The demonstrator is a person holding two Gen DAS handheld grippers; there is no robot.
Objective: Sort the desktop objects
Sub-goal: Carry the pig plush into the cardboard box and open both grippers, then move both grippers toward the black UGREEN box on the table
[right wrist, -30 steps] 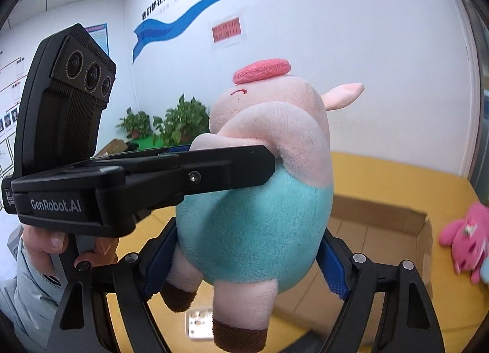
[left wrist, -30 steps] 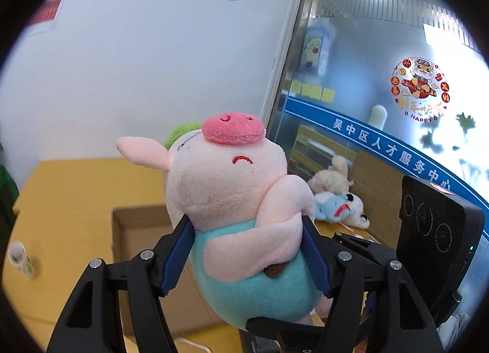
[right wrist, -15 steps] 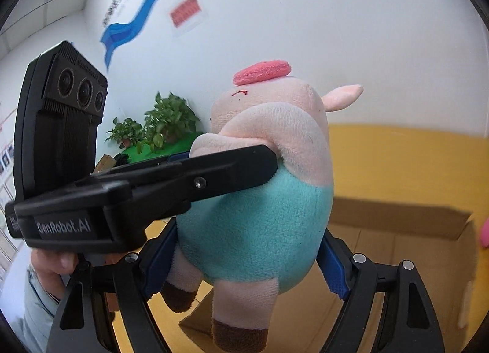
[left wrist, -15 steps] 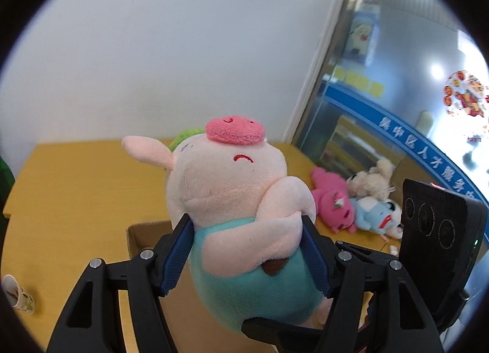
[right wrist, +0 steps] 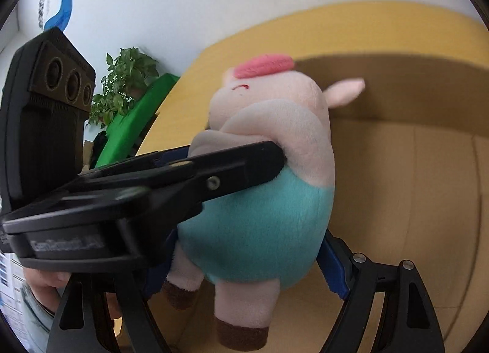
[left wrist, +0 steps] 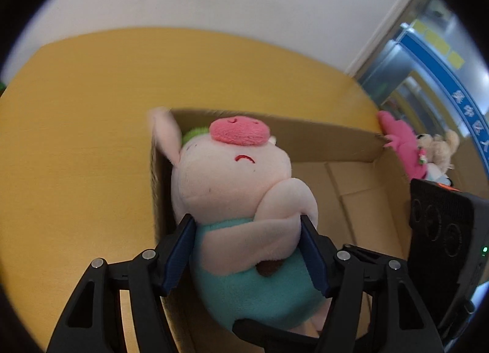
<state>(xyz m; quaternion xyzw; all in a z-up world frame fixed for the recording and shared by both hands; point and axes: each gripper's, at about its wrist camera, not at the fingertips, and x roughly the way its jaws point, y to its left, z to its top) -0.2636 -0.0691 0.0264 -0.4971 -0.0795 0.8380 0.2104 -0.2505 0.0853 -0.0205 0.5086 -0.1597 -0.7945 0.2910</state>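
2 claws grip pig plush (left wrist: pixel 241 197) over box (left wrist: pixel 351 187).

Pale pink plush pig (left wrist: pixel 232 175) over a brown cardboard box (left wrist: pixel 336 145)

The pig has a coral-pink snout, teal body and brown hooves; each black tool (left wrist: pixel 247 249) carries blue pads (left wrist: pixel 178 253); the counter (left wrist: pixel 76 126) is yellow, a neighbouring plush (left wrist: pixel 400 142) magenta.

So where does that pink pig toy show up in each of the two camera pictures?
Left wrist view: the pig toy fills the centre, clamped at its waist, snout up.
Right wrist view: the pig toy is centre, seen side-on, legs dangling at the bottom.
Shared landmark: the cardboard box, open behind and below the pig in both.
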